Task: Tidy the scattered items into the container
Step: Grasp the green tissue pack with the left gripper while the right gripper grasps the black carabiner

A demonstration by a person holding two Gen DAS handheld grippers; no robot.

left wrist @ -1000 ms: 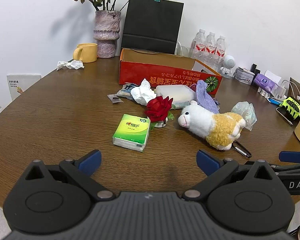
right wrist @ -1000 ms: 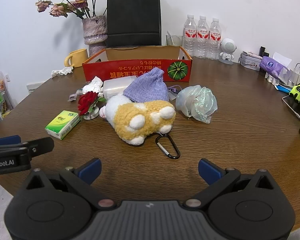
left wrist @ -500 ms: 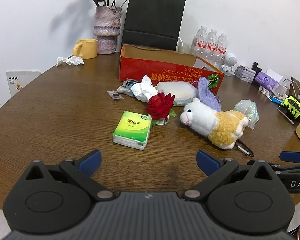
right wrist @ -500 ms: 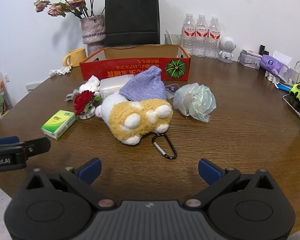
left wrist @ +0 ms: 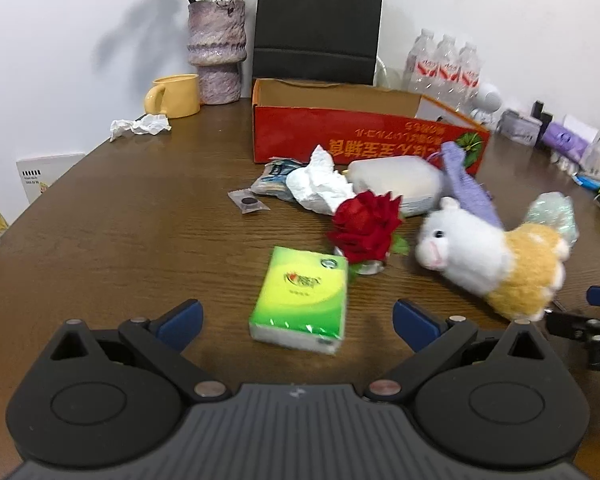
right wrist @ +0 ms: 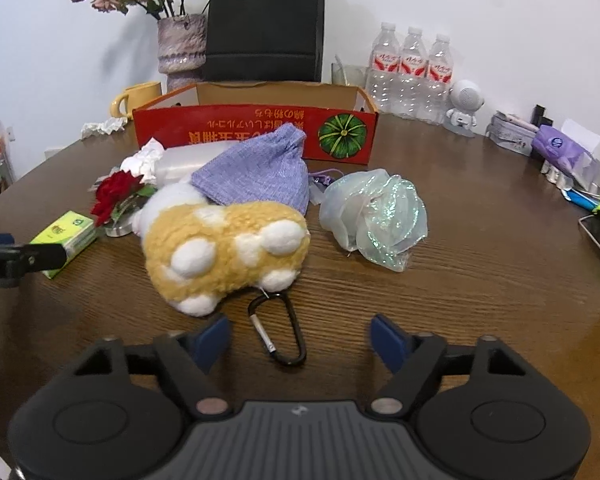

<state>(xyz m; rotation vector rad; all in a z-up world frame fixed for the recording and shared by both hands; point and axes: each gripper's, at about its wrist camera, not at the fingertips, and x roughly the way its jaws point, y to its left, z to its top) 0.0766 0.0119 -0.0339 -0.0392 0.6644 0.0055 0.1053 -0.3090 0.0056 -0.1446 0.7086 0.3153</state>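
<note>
A red cardboard box stands open at the back of the round wooden table; it also shows in the right wrist view. In front of it lie a green tissue pack, a red rose, a white and yellow plush sheep with a black carabiner, a purple knit pouch, a crumpled white tissue, a translucent plastic case, an iridescent scrunched bag and small packets. My left gripper is open, with the tissue pack between its fingers. My right gripper is open over the carabiner, just short of the plush sheep.
A purple vase of dried flowers, a yellow mug, a black paper bag and several water bottles stand at the back. A crumpled tissue lies at the left. Small gadgets line the right edge.
Both grippers have moved forward and lower toward the items. The tissue pack now sits between my left fingers, and the plush sheep and carabiner are much closer to my right gripper.
</note>
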